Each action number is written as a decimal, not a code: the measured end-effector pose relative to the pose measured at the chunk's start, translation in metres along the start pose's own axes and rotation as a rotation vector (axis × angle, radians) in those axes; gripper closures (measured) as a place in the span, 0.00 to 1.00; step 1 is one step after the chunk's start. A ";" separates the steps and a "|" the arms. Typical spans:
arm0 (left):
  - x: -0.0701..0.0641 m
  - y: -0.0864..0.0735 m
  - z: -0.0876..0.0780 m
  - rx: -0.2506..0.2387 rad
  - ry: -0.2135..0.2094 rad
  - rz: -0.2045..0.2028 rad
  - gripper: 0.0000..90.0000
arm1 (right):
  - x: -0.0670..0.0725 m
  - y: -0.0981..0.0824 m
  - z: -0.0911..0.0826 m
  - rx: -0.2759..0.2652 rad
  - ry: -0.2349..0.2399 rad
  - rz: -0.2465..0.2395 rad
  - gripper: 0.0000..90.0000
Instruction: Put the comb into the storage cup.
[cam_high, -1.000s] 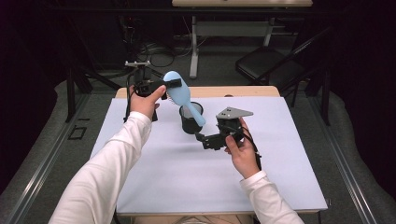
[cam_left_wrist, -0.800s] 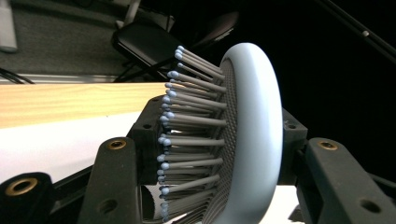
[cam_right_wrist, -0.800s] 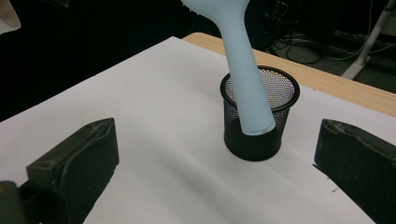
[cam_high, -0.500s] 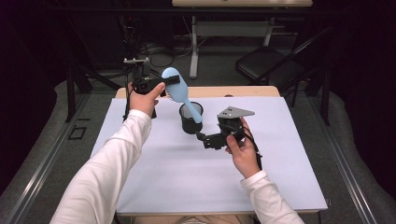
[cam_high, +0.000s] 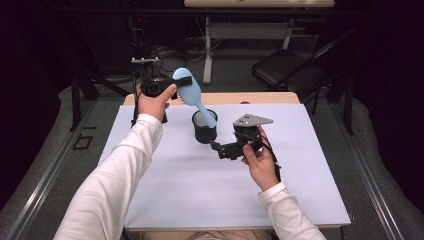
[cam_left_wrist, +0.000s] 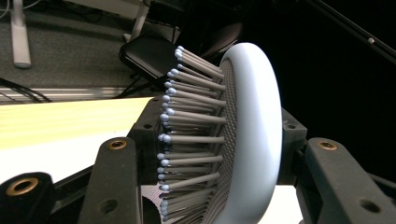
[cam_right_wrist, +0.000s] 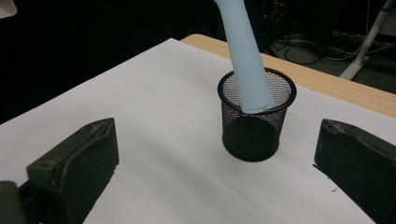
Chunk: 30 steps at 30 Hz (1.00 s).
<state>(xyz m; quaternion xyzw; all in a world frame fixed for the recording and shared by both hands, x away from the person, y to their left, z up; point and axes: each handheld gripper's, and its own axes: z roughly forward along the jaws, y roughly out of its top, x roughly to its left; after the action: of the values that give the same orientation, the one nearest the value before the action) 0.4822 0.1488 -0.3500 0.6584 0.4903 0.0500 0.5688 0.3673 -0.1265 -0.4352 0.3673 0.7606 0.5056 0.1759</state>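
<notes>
A light blue hairbrush (cam_high: 187, 86) hangs tilted over the table, head up at the left and handle slanting down to the right. My left gripper (cam_high: 170, 85) is shut on the brush head (cam_left_wrist: 252, 135), bristles (cam_left_wrist: 187, 140) facing one jaw and the smooth back facing the other. The handle's end (cam_right_wrist: 254, 100) sits at the mouth of a black mesh cup (cam_right_wrist: 256, 133) standing upright on the white sheet. My right gripper (cam_high: 216, 146) lies low just right of the cup (cam_high: 204, 131), open with nothing between its jaws, and in its own view my right gripper (cam_right_wrist: 217, 140) faces the cup.
A white sheet (cam_high: 200, 195) covers most of the wooden table (cam_high: 280, 97). Beyond the far edge stand a black folding chair (cam_high: 290, 70), a white table leg (cam_high: 207, 45) and floor cables. Metal rails (cam_high: 55, 165) run along both sides.
The left hand has raised the brush slightly, so the handle's end sits higher in the cup's mouth. The right hand and the cup have stayed put.
</notes>
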 end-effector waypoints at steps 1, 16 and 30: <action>0.000 0.001 0.000 -0.003 0.002 0.001 0.55 | 0.000 0.000 0.000 -0.001 0.000 0.001 0.00; 0.009 0.006 -0.005 -0.036 0.059 0.012 0.55 | 0.001 0.000 0.001 0.003 0.002 -0.001 0.00; 0.012 0.007 -0.005 -0.046 0.067 0.007 0.55 | 0.001 -0.001 0.001 0.006 0.001 -0.003 0.00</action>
<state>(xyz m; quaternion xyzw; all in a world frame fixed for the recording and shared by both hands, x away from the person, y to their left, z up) 0.4898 0.1615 -0.3485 0.6448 0.5056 0.0851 0.5669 0.3675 -0.1252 -0.4363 0.3665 0.7626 0.5034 0.1752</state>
